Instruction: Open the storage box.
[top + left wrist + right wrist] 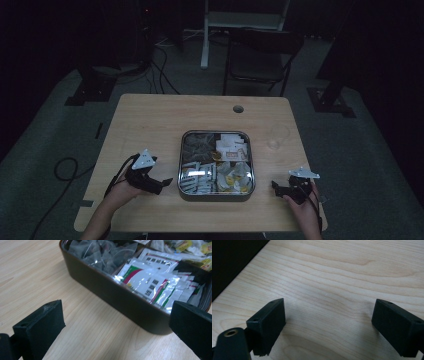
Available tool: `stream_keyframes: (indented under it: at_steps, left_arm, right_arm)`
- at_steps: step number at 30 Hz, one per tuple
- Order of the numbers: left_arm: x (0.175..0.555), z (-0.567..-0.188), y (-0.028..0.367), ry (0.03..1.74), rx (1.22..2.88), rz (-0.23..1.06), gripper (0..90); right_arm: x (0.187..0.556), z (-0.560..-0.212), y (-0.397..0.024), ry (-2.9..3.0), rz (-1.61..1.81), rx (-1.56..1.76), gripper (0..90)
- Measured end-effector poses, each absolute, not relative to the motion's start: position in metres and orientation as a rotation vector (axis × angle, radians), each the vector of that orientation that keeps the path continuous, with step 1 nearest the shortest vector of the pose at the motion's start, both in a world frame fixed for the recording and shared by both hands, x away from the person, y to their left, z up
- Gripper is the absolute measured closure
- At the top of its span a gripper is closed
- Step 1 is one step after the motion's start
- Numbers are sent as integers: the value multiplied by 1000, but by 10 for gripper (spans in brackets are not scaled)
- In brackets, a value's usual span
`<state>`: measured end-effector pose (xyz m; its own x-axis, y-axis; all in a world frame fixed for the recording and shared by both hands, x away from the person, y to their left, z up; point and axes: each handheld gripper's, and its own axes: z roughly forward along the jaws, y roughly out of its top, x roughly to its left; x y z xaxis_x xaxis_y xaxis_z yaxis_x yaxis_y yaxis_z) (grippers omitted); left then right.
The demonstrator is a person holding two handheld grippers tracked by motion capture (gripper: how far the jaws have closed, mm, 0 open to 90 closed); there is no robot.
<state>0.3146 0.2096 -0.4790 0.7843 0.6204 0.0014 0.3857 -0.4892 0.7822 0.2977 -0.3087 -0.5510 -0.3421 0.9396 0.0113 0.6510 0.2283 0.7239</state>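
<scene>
A square, dark metal tray with rounded corners [216,196] is seen near the middle of the pale wooden tabletop [150,115], divided into four compartments. Dark mesh sachets [100,252] fill the far left compartment, and glossy white foil packets with green and red stripes [150,282] are stacked in the near left one. The left tongs [167,181] are held just beside the tray's left wall, spread wide and pinching nothing. The right tongs [275,186] hover over bare wood near the tray's right wall, likewise spread and empty.

The striped packets are nearest the left tongs and are judged to be the thing in hand. They are likely to be light, thin and slippery, bending easily and sliding over one another. A hold is best taken on a raised free edge of the topmost packet, across its flat faces, so that only one is lifted. The mesh sachets would probably be soft and easily crushed.
</scene>
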Motion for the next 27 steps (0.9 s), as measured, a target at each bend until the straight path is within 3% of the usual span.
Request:
stream_keyframes:
  at_steps: [27]
  left_arm:
    - [339, -476, 143, 585, 2172, 286, 8]
  right_arm:
    - [298, -551, -309, 2077, 900, 1462, 114]
